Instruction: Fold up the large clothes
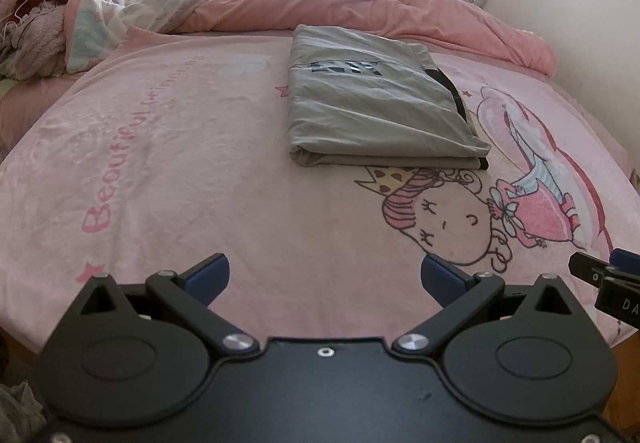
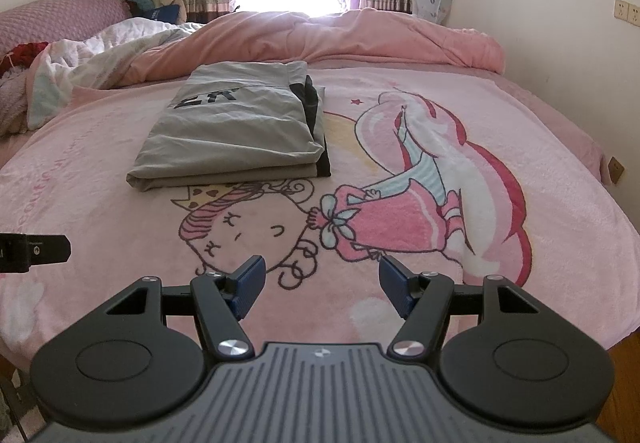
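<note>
Grey folded garment [image 1: 380,99] lies on the pink blanket [image 1: 180,163]; left hand-held gripper [image 1: 324,279] and right hand-held gripper [image 2: 320,283] hover apart, empty

Open blanket [image 1: 200,163] before folded garment [image 1: 372,103]; bunched quilt [image 1: 320,7] behind, apparently.

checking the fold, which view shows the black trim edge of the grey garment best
The right wrist view: the grey garment shows its black trim down the whole side. The left wrist view shows only a thinner strip of it.
</note>
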Action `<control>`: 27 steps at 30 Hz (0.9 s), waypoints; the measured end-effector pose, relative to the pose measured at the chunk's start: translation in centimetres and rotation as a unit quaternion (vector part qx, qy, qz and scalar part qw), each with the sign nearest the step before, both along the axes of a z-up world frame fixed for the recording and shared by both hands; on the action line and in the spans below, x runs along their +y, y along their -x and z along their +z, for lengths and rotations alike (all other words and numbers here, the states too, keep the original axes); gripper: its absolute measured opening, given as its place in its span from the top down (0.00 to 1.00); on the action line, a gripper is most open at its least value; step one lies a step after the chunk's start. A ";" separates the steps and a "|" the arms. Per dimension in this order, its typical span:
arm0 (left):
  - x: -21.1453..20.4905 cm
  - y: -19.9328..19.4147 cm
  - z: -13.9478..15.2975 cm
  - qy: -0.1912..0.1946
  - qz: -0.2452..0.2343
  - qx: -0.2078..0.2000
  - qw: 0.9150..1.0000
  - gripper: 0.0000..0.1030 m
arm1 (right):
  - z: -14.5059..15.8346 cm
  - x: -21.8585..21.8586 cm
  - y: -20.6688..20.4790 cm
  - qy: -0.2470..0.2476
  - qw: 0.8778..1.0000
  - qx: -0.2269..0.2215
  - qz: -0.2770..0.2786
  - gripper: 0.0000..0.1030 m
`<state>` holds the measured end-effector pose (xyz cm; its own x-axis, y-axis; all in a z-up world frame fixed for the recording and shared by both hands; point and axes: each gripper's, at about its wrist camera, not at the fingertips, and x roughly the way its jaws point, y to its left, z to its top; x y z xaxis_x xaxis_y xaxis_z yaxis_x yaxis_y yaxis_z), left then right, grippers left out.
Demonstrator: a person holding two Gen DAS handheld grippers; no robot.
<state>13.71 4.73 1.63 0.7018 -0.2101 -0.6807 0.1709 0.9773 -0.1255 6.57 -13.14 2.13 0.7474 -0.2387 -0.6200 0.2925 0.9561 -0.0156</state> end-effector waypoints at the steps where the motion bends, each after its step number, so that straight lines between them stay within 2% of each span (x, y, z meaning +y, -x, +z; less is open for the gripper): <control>1: -0.1 0.0 0.0 0.000 0.000 0.000 1.000 0.00 | 0.0 0.0 0.0 0.000 1.000 0.000 0.000 0.26; 27: -0.4 0.0 0.1 -0.005 -0.001 -0.006 1.000 0.00 | -0.4 -0.2 -0.3 0.000 1.000 0.003 0.001 0.26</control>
<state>13.70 4.35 1.68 0.7093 -0.2048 -0.6745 0.1739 0.9781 -0.1141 6.90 -13.38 1.72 0.7443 -0.2372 -0.6243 0.2904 0.9567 -0.0173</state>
